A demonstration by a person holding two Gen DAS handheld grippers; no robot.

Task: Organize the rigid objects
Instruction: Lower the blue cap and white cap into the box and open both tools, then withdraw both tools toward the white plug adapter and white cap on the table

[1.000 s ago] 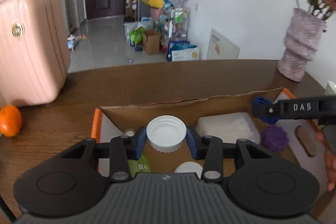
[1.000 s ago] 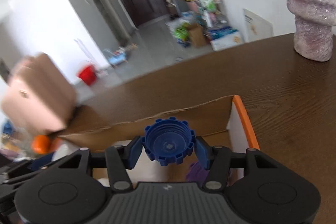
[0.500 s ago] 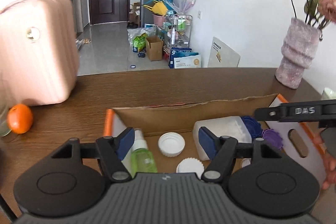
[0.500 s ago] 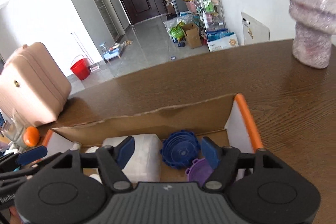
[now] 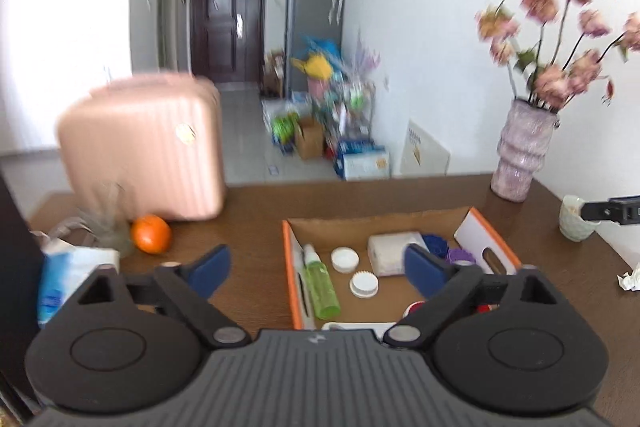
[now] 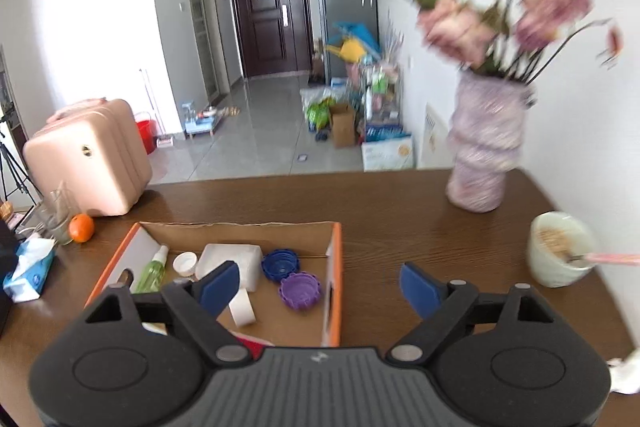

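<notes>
An orange-edged cardboard box point(image 5: 289, 259) point(image 6: 335, 267) lies on the brown table. In it are a green spray bottle point(image 5: 320, 287) point(image 6: 152, 273), a white cap point(image 5: 345, 259) point(image 6: 185, 263), a ridged white cap point(image 5: 363, 283), a white block point(image 5: 390, 251) point(image 6: 232, 261), a blue cap point(image 6: 280, 264) and a purple cap point(image 6: 300, 290) point(image 5: 460, 255). My left gripper point(image 5: 316, 269) is open and empty, high above the box's near left side. My right gripper point(image 6: 320, 283) is open and empty above the box's right wall.
A pink suitcase point(image 5: 144, 147) point(image 6: 88, 157) and an orange point(image 5: 151, 233) point(image 6: 81, 227) sit at the table's left, with a tissue pack point(image 5: 60, 279) point(image 6: 28, 271). A purple flower vase point(image 5: 520, 155) point(image 6: 484, 147) and a white cup point(image 6: 560, 249) point(image 5: 572, 219) stand at the right.
Both grippers opened and dropped their caps into the box, the white one from the left, the blue one from the right. Both then rose and pulled back from the box.
</notes>
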